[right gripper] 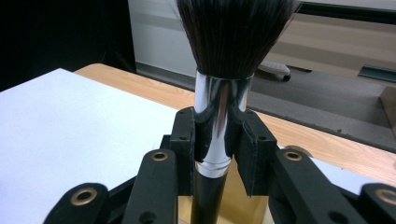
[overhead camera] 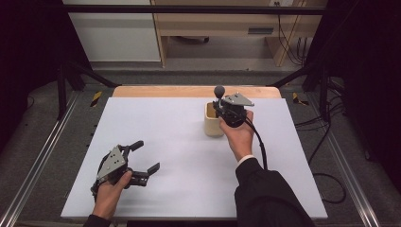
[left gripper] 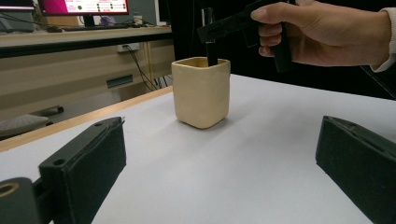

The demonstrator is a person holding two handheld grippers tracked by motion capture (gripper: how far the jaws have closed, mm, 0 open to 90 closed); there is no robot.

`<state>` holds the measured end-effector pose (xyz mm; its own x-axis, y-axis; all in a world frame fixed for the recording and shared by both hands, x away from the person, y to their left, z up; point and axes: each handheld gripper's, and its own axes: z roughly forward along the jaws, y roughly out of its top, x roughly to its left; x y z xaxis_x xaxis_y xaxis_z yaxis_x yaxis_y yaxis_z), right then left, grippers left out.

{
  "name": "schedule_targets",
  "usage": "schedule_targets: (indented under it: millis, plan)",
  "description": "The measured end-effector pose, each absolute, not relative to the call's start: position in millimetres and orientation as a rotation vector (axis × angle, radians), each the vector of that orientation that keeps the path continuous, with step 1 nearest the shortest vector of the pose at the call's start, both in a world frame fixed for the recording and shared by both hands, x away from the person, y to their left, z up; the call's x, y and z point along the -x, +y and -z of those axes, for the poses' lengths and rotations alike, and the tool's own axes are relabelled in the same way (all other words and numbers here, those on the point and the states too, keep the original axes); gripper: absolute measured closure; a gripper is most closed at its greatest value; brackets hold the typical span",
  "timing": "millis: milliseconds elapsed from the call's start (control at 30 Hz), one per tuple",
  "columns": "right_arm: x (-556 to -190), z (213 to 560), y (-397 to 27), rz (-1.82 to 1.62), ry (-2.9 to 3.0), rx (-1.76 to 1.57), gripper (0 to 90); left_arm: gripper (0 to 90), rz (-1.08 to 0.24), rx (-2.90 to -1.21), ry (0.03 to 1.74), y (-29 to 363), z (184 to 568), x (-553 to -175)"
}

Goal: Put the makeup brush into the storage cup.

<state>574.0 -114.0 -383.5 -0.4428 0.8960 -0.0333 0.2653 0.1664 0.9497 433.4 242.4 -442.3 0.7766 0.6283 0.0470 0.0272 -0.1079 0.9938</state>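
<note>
Right gripper [overhead camera: 222, 109]: held in the person's right hand [overhead camera: 240, 135] at the far middle of the table, directly above the cup. Jaws pressed together on the silver ferrule of a makeup brush [right gripper: 223, 93], gripping it from both sides.

Makeup brush: upright; dark bristle head on top, shiny metal collar below it, black handle running down from the collar. In the left gripper view the black handle [left gripper: 211, 53] reaches down into the mouth of the cup. In the high view the bristle head [overhead camera: 219, 91] stands above the gripper.

Cup [left gripper: 201, 91]: cream-coloured, squarish with rounded corners, open top, standing upright on the white table top [overhead camera: 189, 156], far of centre and slightly to the right. Whether the brush handle touches the bottom or wall inside cannot be told.

Left gripper [overhead camera: 142, 158]: held in the person's left hand [overhead camera: 109, 194] at the near left of the table, low over the surface, well apart from the cup. Jaws spread wide with nothing between them; they face toward the cup.

Table: white sheet over a wooden top, with the wooden edge [overhead camera: 189, 91] exposed along the far side.

Sleeve [overhead camera: 267, 194]: dark, on the right forearm, near right.
</note>
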Motion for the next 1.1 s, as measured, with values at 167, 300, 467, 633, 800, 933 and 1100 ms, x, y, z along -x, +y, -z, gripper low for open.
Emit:
schedule_targets:
  millis: [167,300,467,633,800,933,1100]
  plan:
    - [-571.6,382.2,-114.5,-1.297,1.825,-1.082,59.8,1.6,-0.549,-1.617,0.530,241.8,442.2,-433.2]
    - [-563.3,370.2,-119.2,-1.330,1.785,-1.093,30.1,1.6,-0.551,-1.619,0.533,242.2,442.3,-433.5]
    - [-552.1,361.4,-122.1,-1.334,1.811,-1.066,11.5,1.6,-0.551,-1.620,0.531,241.2,442.1,-433.1]
    - [-545.8,356.9,-123.8,-1.348,1.807,-1.042,7.5,1.6,-0.551,-1.620,0.533,241.7,442.1,-433.2]
    - [-542.9,353.9,-124.8,-1.364,1.806,-1.038,7.2,1.5,-0.553,-1.619,0.536,242.3,442.1,-433.4]
    - [-542.0,354.0,-127.0,-1.359,1.819,-1.054,6.7,1.5,-0.553,-1.621,0.537,242.6,442.2,-433.5]
    - [-540.1,354.7,-131.9,-1.361,1.840,-1.071,4.4,1.5,-0.552,-1.620,0.541,242.7,442.5,-433.8]
